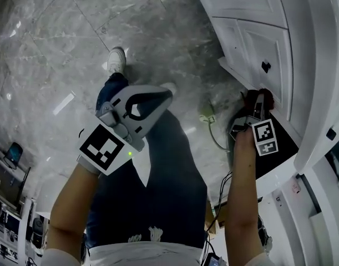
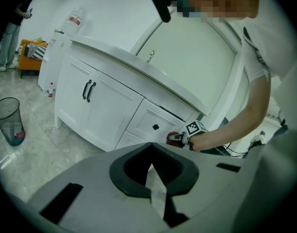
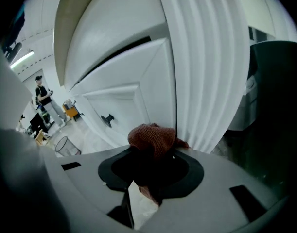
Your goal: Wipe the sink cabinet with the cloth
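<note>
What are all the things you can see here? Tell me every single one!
sink cabinet: one, white, beside the person
drawer knob: one, black, on the cabinet's drawer front
door handles: two, black, on the cabinet doors
tap: one, silvery, on the cabinet top
bin: one, see-through, on the floor
floor: grey marble tiles
cable: one, greenish, on the floor by the cabinet
cloth: one, reddish-brown, at the cabinet's ribbed post
shoe: one, white
jeans: blue
left gripper: grey, jaws together, empty
right gripper: grey, closed on the cloth
</note>
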{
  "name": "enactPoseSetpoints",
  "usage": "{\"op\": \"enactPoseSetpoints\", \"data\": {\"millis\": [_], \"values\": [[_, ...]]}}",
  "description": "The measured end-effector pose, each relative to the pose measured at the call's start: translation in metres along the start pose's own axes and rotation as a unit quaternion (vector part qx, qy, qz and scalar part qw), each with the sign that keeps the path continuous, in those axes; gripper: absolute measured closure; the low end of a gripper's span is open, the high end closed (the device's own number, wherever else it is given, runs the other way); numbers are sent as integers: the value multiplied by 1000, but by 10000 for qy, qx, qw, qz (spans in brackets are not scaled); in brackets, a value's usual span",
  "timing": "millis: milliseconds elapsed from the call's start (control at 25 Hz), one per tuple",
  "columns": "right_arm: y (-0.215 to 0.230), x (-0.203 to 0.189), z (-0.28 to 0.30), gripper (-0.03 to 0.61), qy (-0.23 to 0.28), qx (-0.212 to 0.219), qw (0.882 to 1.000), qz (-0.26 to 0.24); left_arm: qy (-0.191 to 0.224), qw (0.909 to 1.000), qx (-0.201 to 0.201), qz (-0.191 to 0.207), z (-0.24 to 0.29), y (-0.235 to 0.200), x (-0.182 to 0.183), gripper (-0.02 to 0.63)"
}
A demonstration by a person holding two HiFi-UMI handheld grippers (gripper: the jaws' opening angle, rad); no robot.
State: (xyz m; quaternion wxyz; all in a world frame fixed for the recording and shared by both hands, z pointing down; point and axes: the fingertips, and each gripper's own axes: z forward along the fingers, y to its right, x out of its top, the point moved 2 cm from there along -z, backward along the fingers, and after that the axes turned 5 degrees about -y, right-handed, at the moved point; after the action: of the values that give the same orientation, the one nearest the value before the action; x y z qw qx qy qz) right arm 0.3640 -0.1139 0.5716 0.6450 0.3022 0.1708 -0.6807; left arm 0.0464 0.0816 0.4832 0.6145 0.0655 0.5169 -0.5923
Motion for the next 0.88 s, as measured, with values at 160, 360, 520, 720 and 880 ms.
{"op": "enactPoseSetpoints", "data": {"millis": [160,360,520,720,880], "values": [[5,-16,25,459,-198,-96,9997,126,-7,9999,155,25,3,-6,-2,603],[7,-30,45,459,-236,-200,9995,39,21,9996,287,-29,4,-12,-4,604],[8,-38,59,459,-301,-243,9992,135,-6,9994,360,3,2,-17,-7,603],[0,-42,71,459,-394,-308,9984,257,-68,9996,265,11,-5,-19,-11,603],[-17,-40,81,459,-377,-340,9980,381,-151,9996,223,46,-12,-22,-14,603]]}}
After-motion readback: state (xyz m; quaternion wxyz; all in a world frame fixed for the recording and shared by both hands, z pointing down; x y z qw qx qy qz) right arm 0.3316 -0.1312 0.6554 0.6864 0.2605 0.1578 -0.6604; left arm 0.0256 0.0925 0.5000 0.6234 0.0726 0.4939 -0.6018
